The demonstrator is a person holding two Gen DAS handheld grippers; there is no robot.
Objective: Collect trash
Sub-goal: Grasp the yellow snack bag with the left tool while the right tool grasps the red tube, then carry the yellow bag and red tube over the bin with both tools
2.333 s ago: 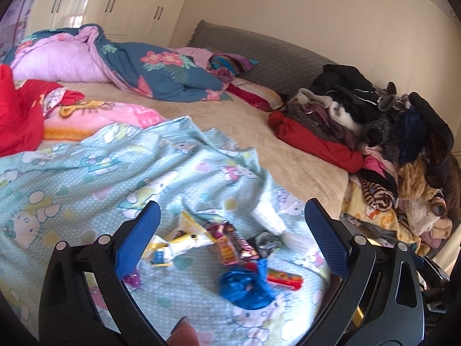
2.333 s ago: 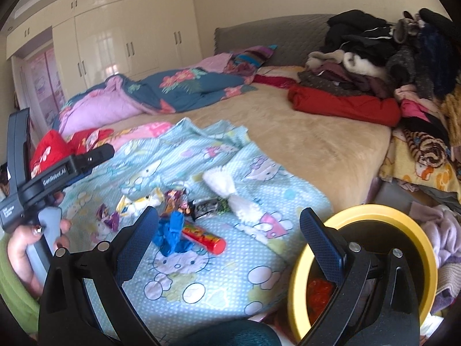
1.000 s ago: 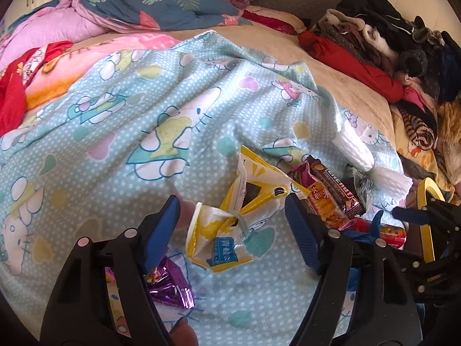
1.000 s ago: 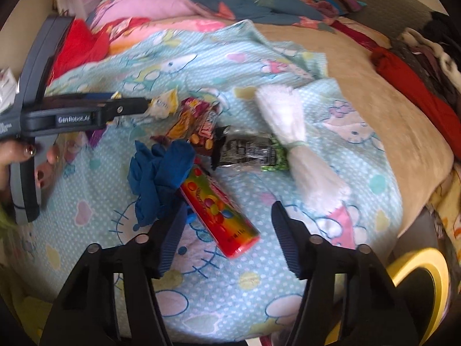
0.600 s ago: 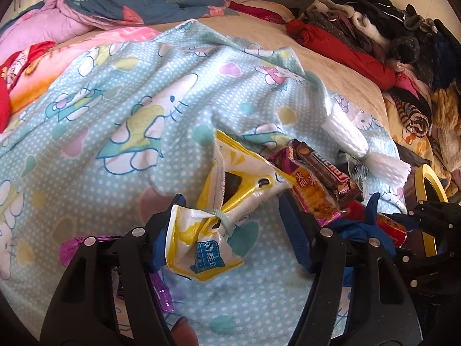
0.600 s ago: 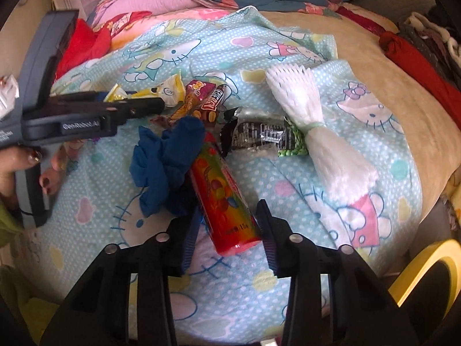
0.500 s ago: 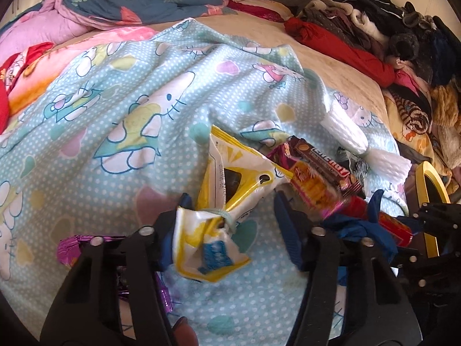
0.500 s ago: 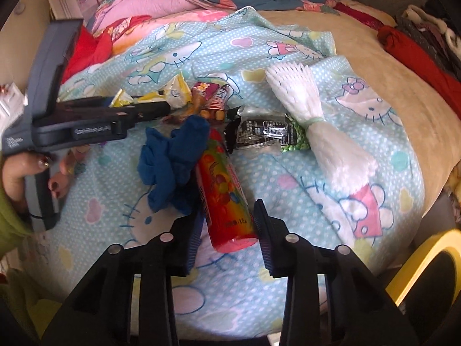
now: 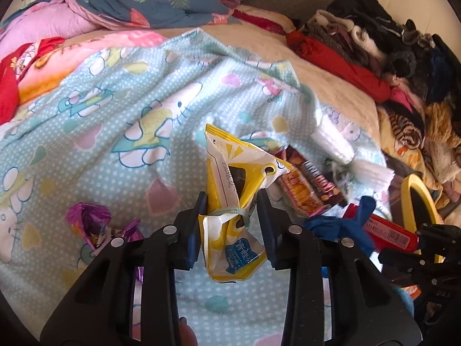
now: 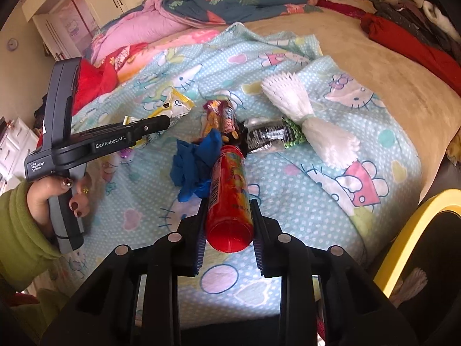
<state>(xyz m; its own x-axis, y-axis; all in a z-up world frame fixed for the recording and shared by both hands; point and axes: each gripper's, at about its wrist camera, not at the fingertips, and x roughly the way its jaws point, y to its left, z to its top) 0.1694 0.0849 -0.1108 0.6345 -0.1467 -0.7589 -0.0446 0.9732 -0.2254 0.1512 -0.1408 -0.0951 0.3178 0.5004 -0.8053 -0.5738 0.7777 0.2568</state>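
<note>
Yellow wrapper [image 9: 230,210], lower centre, now pinched in the left gripper [image 9: 232,225]; jaws just closed. Right gripper [image 10: 229,227] likewise just closed on the red tube [image 10: 229,199]. Both grabs look secure; bin [image 10: 415,225], lower right, likely next.

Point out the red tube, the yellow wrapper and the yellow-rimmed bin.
red tube [image 10: 229,201], right wrist view, on its printed side.
yellow wrapper [image 9: 230,173], left wrist view, on its upper half.
yellow-rimmed bin [image 10: 409,230], right wrist view, on its rim.
</note>
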